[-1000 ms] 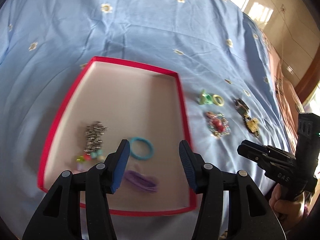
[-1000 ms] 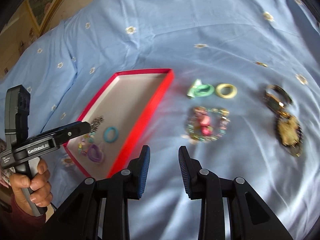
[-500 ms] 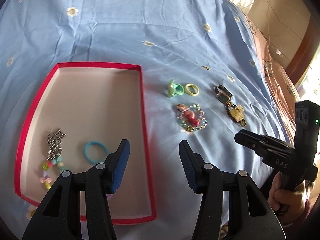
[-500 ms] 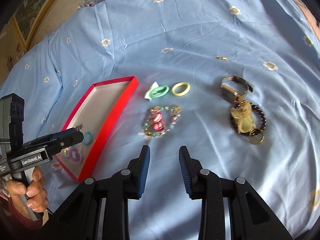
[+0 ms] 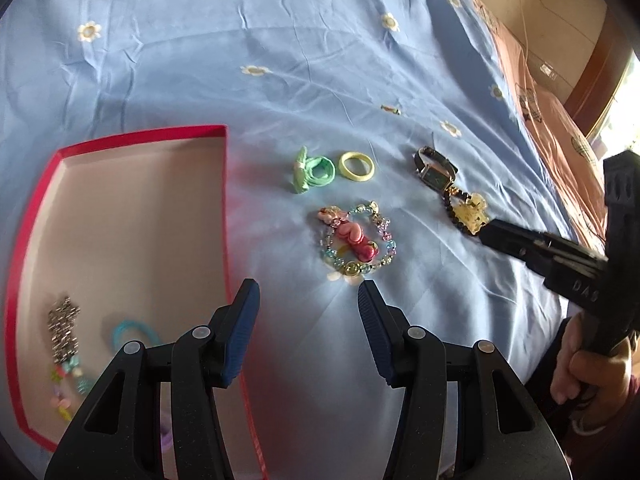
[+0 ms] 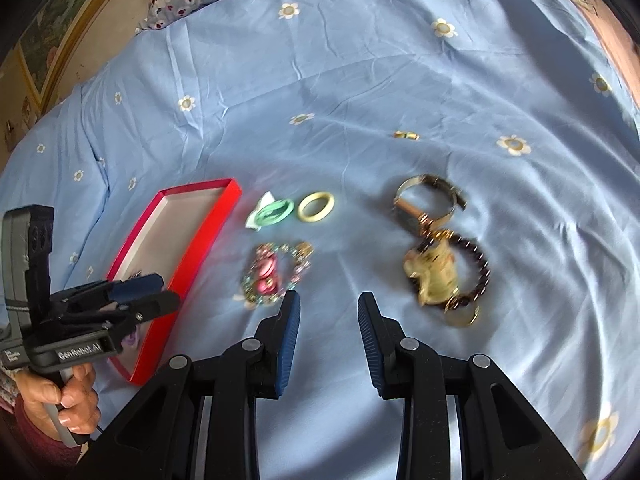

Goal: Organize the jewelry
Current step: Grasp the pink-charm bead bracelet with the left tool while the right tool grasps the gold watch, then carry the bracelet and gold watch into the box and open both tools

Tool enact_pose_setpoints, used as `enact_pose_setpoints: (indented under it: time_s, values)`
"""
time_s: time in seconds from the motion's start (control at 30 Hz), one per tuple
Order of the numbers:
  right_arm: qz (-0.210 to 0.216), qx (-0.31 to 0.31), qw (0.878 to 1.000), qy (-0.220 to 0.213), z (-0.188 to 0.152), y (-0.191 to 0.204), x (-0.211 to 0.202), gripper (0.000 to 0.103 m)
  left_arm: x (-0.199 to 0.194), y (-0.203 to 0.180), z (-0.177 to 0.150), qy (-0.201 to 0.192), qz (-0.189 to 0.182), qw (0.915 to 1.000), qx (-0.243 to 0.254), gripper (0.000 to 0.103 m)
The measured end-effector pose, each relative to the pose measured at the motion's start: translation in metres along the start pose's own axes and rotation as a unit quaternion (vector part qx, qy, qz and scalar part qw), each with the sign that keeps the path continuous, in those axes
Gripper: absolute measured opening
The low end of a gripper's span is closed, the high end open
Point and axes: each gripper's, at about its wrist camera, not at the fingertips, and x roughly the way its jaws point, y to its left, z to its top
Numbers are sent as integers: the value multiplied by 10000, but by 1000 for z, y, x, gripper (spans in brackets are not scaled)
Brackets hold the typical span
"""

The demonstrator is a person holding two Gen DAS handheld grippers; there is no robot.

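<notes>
I see the beaded bracelet (image 5: pixel 357 241) lying on the blue sheet (image 5: pixel 280 60), between the red box (image 5: pixel 224 208) and the watch (image 5: pixel 436 166), below 2 rings, green (image 5: pixel 314 168) and yellow (image 5: pixel 356 166). My left gripper (image 5: pixel 308 300) hovers just short of it, jaws parted, empty. My right gripper (image 6: pixel 328 312) is likewise apart and empty.
</notes>
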Motion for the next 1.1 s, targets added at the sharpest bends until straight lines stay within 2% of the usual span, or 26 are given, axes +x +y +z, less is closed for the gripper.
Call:
enact_pose_setpoints:
  time_s: [0.2, 0.43, 0.6, 0.77, 0.8, 0.87, 0.93, 1.1]
  values:
    - [-178, -160, 9997, -61, 22, -12, 6, 33, 28, -14, 11, 262, 70, 9994, 236, 50]
    - [-409, -368, 9985, -30, 48, -27, 21, 33, 48, -18, 23, 380, 75, 9987, 335, 47]
    - [-530, -542, 9969, 204, 60, -35, 45, 33, 66, -17, 28, 559, 102, 9976, 382, 40]
    - [-627, -777, 9939, 468, 60, -37, 69, 32, 71, -21, 29, 607, 97, 9967, 537, 40]
    - [-669, -794, 9933, 512, 59, -38, 72, 32, 72, -22, 29, 604, 93, 9965, 563, 37]
    - [-707, -780, 9926, 607, 57, -43, 80, 28, 72, -23, 30, 612, 39, 9962, 615, 17]
    - [-753, -758, 9920, 680, 55, -46, 83, 26, 74, -27, 31, 651, -61, 9955, 687, 7]
    - [-783, -797, 9918, 627, 54, -44, 79, 8, 70, -30, 30, 509, -44, 9956, 788, 7]
